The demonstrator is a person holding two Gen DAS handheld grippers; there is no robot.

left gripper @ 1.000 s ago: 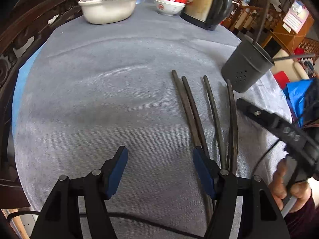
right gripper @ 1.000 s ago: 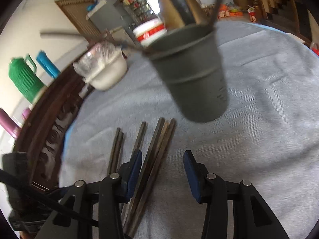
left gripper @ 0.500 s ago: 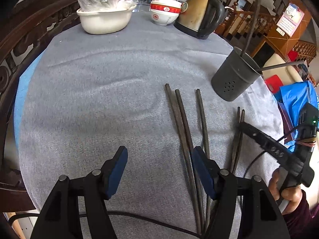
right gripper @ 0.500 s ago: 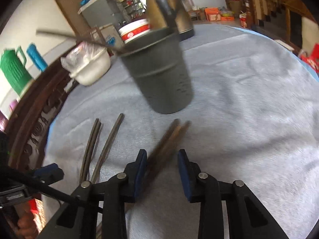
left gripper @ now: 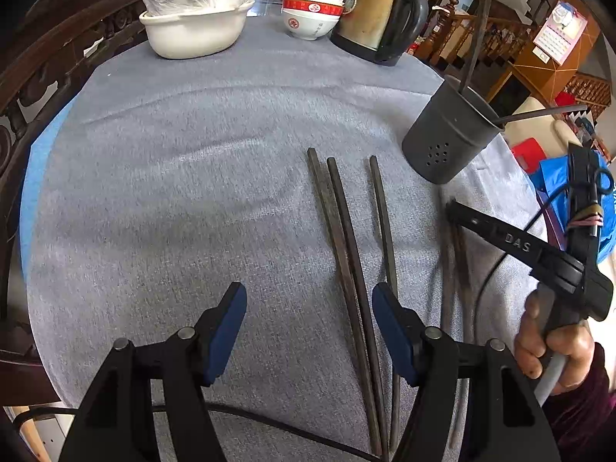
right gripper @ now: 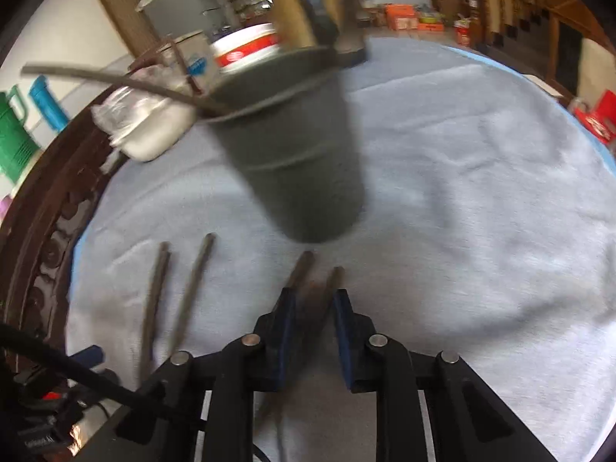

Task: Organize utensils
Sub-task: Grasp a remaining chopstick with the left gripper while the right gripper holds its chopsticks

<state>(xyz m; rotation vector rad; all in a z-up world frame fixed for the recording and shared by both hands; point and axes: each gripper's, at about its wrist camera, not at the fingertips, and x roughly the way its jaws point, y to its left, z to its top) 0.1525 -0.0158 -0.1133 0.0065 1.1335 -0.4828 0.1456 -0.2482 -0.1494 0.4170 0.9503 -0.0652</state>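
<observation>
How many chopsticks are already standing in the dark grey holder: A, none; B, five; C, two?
C: in the left wrist view two chopsticks stick out of the dark grey holder, one upright and one leaning over the rim.

Your table (left gripper: 192, 192) wears a grey woven cloth with blue showing at its edge. The chopsticks (left gripper: 346, 238) are dark brown; the holder (left gripper: 446, 142) is dark grey, dotted with small holes. Both tools, left (left gripper: 308, 308) and right (right gripper: 313, 308), are black with blue pads. Behind sit a cream dish (left gripper: 192, 34), a white bowl (left gripper: 312, 19) banded red, and a brass-coloured kettle (left gripper: 381, 15) with a black handle.
</observation>
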